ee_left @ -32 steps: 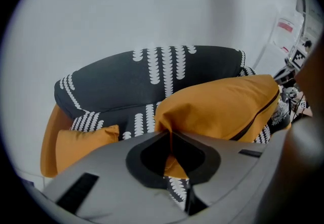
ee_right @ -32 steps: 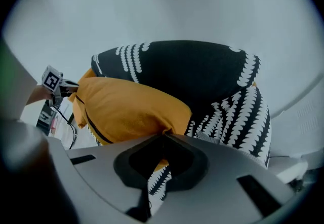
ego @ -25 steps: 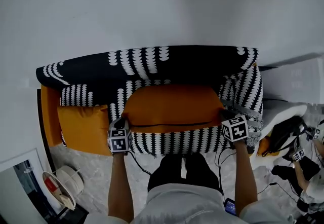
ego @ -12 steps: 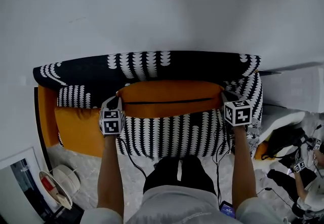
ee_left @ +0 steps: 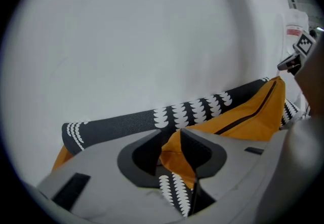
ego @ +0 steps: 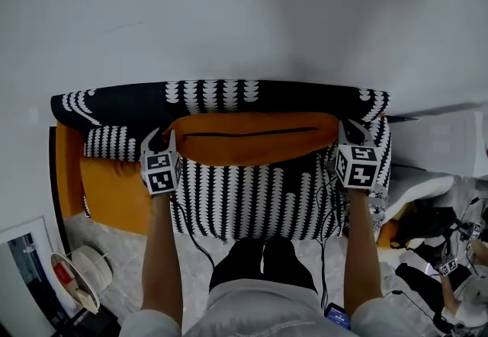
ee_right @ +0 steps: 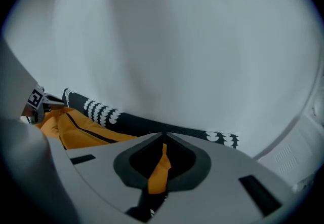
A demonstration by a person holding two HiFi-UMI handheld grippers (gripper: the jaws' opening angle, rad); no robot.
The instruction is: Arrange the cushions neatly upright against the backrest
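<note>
Orange cushion (ego: 252,139) stood against the sofa backrest (ego: 221,95). The left claw (ego: 164,137) had just been opening, one corner loose between its jaws; the right claw (ego: 349,129) pinched the other corner.

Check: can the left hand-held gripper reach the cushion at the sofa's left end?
Probably yes. The left hand-held gripper has just been opening, the long cushion's corner between its jaws; the end cushion lies beside it, unobstructed.
</note>
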